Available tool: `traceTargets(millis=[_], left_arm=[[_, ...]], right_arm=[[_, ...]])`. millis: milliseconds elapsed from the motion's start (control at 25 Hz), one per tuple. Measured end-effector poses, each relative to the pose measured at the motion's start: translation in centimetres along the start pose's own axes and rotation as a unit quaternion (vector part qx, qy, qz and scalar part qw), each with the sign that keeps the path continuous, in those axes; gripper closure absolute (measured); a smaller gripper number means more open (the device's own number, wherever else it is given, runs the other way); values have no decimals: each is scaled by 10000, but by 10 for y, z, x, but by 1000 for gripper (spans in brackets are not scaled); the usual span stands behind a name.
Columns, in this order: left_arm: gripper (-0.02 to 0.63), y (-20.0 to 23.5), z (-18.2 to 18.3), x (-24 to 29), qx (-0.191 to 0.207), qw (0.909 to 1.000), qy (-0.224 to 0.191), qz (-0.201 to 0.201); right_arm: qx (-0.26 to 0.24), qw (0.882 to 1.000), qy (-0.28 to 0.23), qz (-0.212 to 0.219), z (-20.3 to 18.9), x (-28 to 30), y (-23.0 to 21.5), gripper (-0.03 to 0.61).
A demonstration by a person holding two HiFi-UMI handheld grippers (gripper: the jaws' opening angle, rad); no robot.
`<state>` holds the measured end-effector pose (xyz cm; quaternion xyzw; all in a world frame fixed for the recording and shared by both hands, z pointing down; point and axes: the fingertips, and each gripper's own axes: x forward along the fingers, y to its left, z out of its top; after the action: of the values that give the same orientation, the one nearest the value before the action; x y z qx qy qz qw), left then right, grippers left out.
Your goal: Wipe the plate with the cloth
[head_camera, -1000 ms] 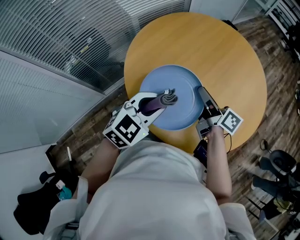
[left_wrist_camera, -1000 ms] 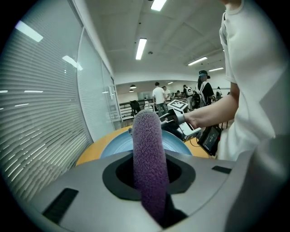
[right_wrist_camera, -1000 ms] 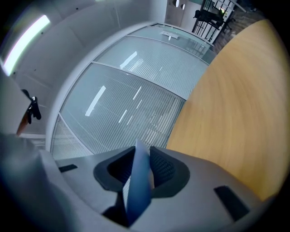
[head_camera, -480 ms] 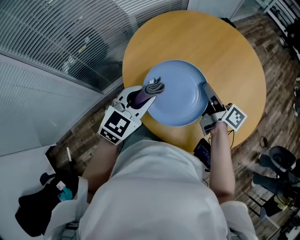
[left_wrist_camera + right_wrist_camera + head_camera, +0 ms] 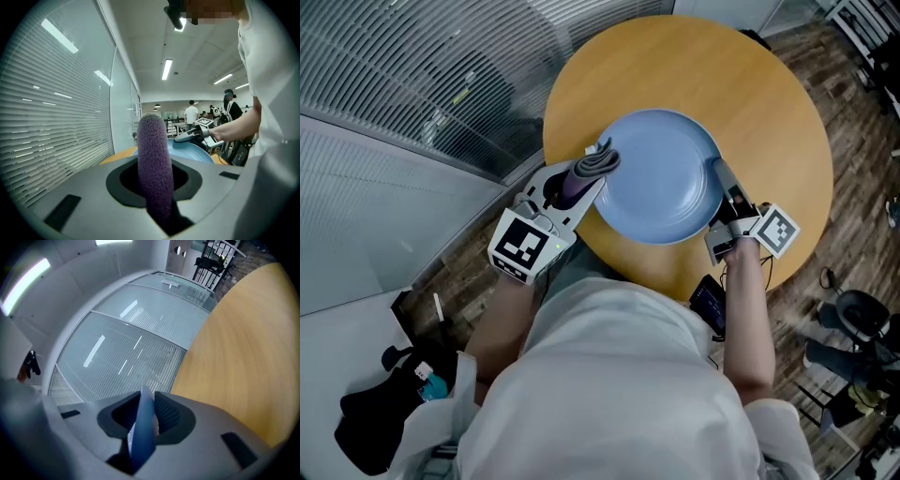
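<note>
Left gripper, clamped on the cloth at the plate rim, is best swept across firmly while the opposite rim is pinched by the right gripper.

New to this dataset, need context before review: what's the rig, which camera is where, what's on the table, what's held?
No robot here: a person holds a two-jaw gripper in each hand. The head view comes from a camera on the person's head, looking steeply down; each gripper view comes from a camera riding on that gripper, looking along its jaws. The left gripper is shut on a purple fuzzy cloth, which sits at the left rim of a round light-blue plate. The right gripper is shut on the plate's right rim. The plate is over a round wooden table; whether it rests on it I cannot tell.
</note>
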<state>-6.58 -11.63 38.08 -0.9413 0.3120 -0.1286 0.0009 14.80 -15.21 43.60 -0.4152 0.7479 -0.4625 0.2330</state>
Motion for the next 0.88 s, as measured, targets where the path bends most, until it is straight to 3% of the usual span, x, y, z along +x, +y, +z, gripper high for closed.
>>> traceTargets(millis=[280,880], left_arm=[[531,19,-9,-7,-281,9993,-19,261],[531,25,-19,-2,-344,9982,149,461]], right_arm=[[55,9999,-96,-15,7,2,-6,476],[-3,9993,-363,-63,47,7,-24,477]])
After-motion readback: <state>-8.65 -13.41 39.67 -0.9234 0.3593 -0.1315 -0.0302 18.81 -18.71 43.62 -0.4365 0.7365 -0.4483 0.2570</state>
